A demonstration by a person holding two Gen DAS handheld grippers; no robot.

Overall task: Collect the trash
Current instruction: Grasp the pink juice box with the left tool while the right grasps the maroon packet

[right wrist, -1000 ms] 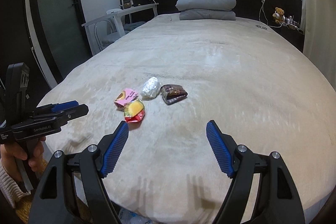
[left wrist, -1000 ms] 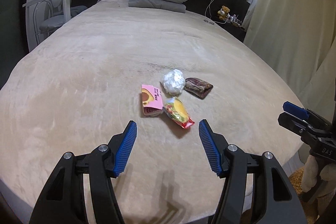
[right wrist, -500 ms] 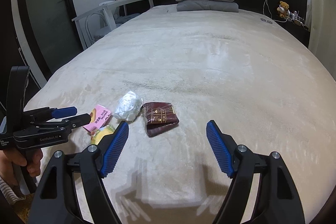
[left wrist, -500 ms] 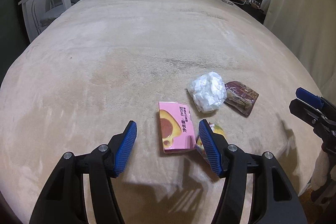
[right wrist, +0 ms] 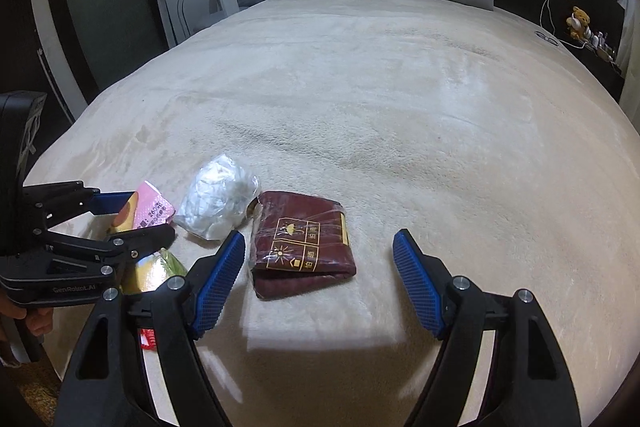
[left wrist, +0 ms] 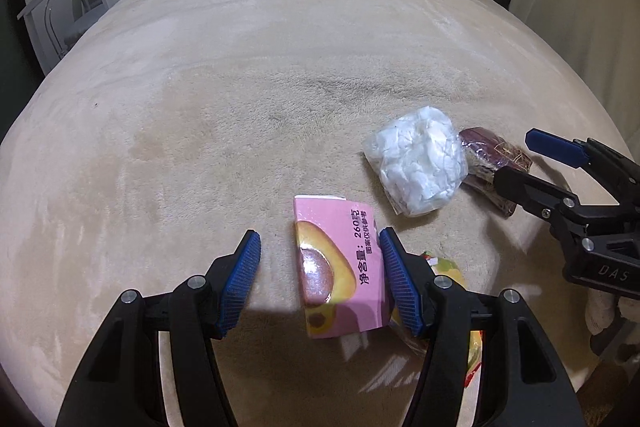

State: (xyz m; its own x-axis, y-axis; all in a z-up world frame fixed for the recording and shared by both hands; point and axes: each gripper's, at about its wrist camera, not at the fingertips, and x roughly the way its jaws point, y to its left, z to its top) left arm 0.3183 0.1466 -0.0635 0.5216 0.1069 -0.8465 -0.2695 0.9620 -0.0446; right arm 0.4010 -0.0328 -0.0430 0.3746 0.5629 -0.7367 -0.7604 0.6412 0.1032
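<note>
Your left gripper [left wrist: 320, 279] is spread wide over the bed [left wrist: 240, 87], and the pink packet [left wrist: 340, 267] lies right in its mouth, set toward the right-hand finger. The packet's long axis runs away from you along the fingers, so a close would press on its long sides. Its right edge sits against or just beside the right pad [left wrist: 400, 287]; the left pad stands well clear, so the mouth looks off-centre and would need a slight shift right before you squeeze.

Your right gripper [right wrist: 318, 283] is wide open too, holding nothing. The maroon packet [right wrist: 302, 247] lies just ahead of it, nearer its left finger, with its long axis also running roughly away from you. Each tool is the nearer one for its own packet.

The crumpled white plastic wad [left wrist: 418, 161] lies ahead and to the right of your left gripper, touching or overlapping the maroon packet's edge. The yellow and red wrapper [left wrist: 452, 269] is mostly hidden behind your left gripper's right finger; only scraps show, so its shape and lie are hard to judge. No bin or bag for the trash shows in either view.
</note>
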